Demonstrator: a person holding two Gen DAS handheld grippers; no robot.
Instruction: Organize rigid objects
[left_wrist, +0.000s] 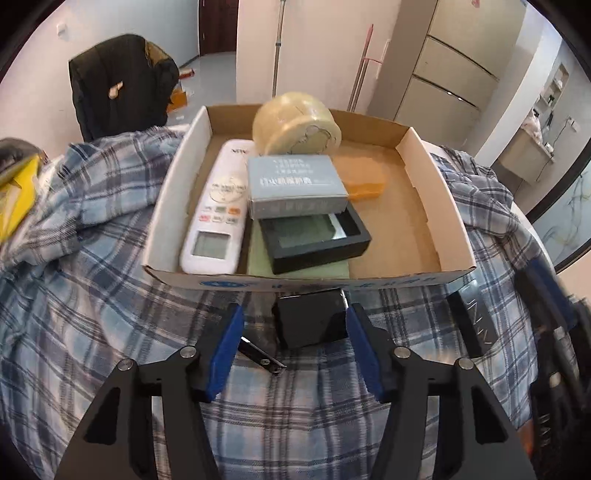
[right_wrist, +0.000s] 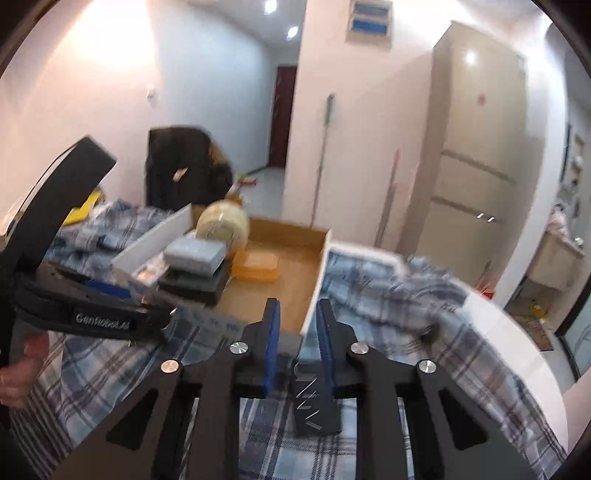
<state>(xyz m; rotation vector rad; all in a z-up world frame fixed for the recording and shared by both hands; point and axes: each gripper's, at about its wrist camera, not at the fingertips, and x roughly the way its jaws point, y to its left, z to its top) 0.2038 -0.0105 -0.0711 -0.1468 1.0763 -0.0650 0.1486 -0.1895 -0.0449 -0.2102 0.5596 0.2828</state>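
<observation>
Left gripper (left_wrist: 295, 332) half spread around small black box (left_wrist: 312, 319), right pad touching it, cardboard tray (left_wrist: 436, 184) just ahead. Right gripper (right_wrist: 297, 339) pinching long black case (right_wrist: 314, 402) (raised off plaid cloth (right_wrist: 388, 295)).

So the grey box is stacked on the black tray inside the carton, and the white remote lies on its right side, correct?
Not quite. In the left wrist view the white remote lies to the left of the stack, against the carton's left wall. The grey box does sit on the black tray inside it.
</observation>
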